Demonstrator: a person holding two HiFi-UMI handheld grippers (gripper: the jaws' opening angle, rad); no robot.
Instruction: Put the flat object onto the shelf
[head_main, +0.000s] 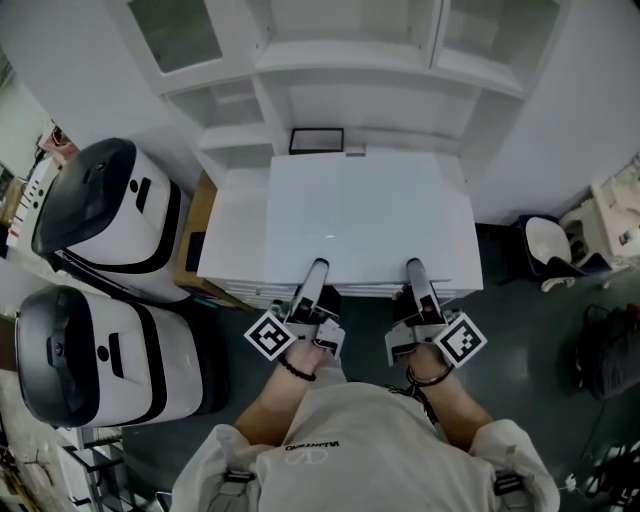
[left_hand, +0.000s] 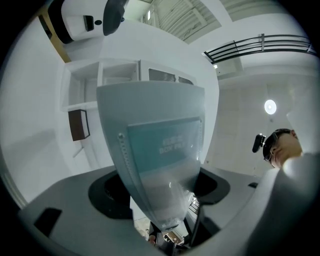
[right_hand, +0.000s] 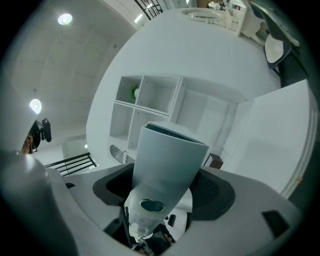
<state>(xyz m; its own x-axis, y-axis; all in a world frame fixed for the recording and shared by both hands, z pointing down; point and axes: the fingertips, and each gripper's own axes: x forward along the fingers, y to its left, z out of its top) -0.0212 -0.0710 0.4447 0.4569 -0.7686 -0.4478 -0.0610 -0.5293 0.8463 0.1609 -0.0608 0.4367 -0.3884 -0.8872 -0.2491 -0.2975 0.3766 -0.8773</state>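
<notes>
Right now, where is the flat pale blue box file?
The box file is at the centre of the head view, its near edge gripped by the left hand-held gripper and the right hand-held gripper, just before the white shelf unit.

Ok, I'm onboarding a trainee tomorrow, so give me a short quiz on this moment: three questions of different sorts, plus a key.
1. True or false: the box file already sits on the white shelf unit, free of both claws.
2. Of the left claw and the right claw, which grip the box file? A) left only B) right only C) both
3. How many white-and-black machines stand on the person's left side?

Key: 1 false; 2 C; 3 two.
</notes>
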